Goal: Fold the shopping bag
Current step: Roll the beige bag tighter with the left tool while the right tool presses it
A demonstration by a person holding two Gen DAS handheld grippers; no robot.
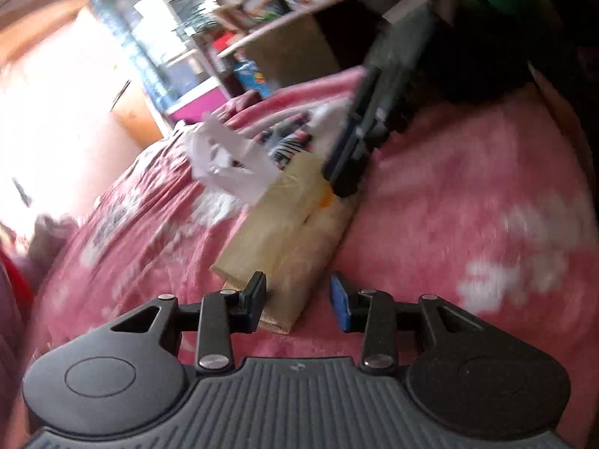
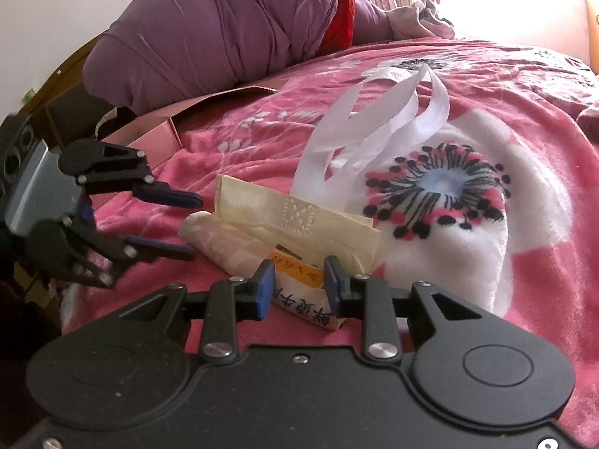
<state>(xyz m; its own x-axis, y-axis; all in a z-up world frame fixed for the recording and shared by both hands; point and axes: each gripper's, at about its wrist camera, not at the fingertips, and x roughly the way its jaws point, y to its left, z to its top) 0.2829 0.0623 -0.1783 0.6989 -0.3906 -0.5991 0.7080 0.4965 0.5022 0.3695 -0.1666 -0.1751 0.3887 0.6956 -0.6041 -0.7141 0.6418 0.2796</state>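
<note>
Bag (image 2: 299,220), cream and folded into a narrow strip, is lying on the pink flowered blanket (image 2: 486,86) that is covering the bed. We are seeing its white handles (image 2: 374,123) looping up and away from the strip toward the far side of the bed, next to a big white flower with a black and pink centre printed on the blanket. An orange label with dark writing is showing on the near end of the bag.

We are holding the right claw (image 2: 299,286) at that near end, its two blue-padded fingers standing apart on either side of the printed part of the bag; whether the pads are touching the fabric we cannot tell. In the left wrist view the same claw (image 1: 346,183) is appearing blurred, coming down onto the far end of the strip (image 1: 284,232) beside the orange spot.

We are holding the left claw (image 1: 297,301) at the opposite end of the strip, fingers parted, with the bag's end lying between and just ahead of them and nothing clamped. From the right wrist view this claw (image 2: 187,224) is reaching in from the left, its finger tips close to the rounded, folded end of the bag, one finger above the other with a gap between.

A purple bundle of bedding (image 2: 209,30) is lying at the back of the bed, and a pink cardboard box (image 2: 157,127) is sitting at the blanket's edge. The left wrist view is motion-blurred, so the shelves and clutter behind the bed are hard to make out.
</note>
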